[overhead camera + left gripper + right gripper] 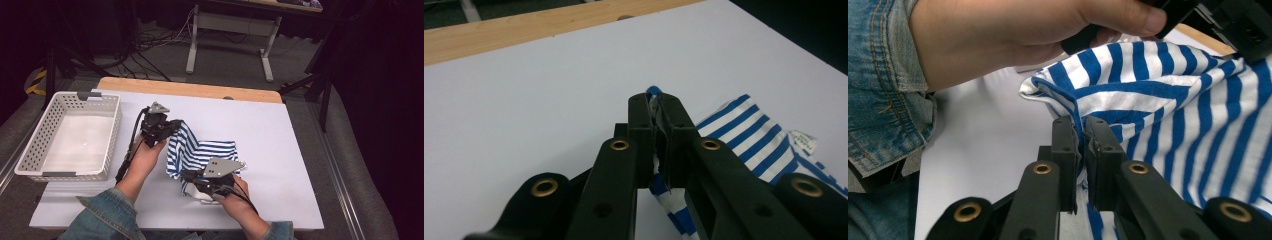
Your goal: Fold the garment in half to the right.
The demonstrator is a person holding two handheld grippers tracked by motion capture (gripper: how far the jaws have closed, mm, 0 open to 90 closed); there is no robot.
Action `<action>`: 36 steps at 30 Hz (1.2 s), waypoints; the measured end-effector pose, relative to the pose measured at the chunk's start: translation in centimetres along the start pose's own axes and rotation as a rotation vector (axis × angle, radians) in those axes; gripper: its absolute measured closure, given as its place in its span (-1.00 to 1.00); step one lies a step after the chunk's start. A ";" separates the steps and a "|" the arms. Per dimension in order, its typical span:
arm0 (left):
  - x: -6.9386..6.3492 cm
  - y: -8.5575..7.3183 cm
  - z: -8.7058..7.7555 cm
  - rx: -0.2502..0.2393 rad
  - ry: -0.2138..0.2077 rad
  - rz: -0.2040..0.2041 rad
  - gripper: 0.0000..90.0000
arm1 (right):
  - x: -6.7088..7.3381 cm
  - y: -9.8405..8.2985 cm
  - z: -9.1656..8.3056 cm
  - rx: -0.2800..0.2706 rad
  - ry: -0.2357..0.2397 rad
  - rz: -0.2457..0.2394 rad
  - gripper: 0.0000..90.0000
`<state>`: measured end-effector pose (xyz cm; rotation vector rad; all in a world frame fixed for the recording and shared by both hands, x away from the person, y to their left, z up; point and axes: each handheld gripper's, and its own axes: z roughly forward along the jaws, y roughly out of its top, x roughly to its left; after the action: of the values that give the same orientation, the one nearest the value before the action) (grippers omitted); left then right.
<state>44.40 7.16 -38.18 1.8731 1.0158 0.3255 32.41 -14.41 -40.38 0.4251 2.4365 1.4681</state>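
A blue and white striped cloth lies crumpled near the middle of the white table. My left gripper is shut on the cloth's far left corner and holds it lifted. The left gripper view shows the left gripper with its jaws closed on a pinch of the striped cloth, whose white label sits at the right. My right gripper is shut on the cloth's near edge. The right gripper view has the right gripper clamping a fold of the striped cloth, with the other hand just beyond.
A white perforated basket stands at the table's left side. A wooden strip runs along the table's far edge. Beyond it are desk legs and cables on the floor. Denim sleeves come in from the bottom.
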 end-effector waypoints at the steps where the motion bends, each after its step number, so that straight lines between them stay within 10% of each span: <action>1: -0.7 0.2 0.5 -0.004 -0.013 0.003 0.90 | -0.3 -0.3 -1.1 -0.002 -0.014 0.010 0.87; 18: -5.2 1.1 5.6 0.037 -0.081 0.062 0.89 | -1.8 -4.8 -7.1 0.025 -0.096 0.115 0.87; 31: -5.6 0.2 8.3 0.111 -0.097 0.059 0.86 | -2.9 -7.4 -7.7 0.086 -0.097 0.196 0.82; 36: -5.4 0.3 8.0 0.128 -0.106 0.048 0.56 | -3.2 -7.7 -8.3 0.082 -0.111 0.205 0.55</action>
<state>45.99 -1.89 -41.05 2.0101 0.9399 0.1901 31.47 -25.78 -43.24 0.7732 2.4301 1.3833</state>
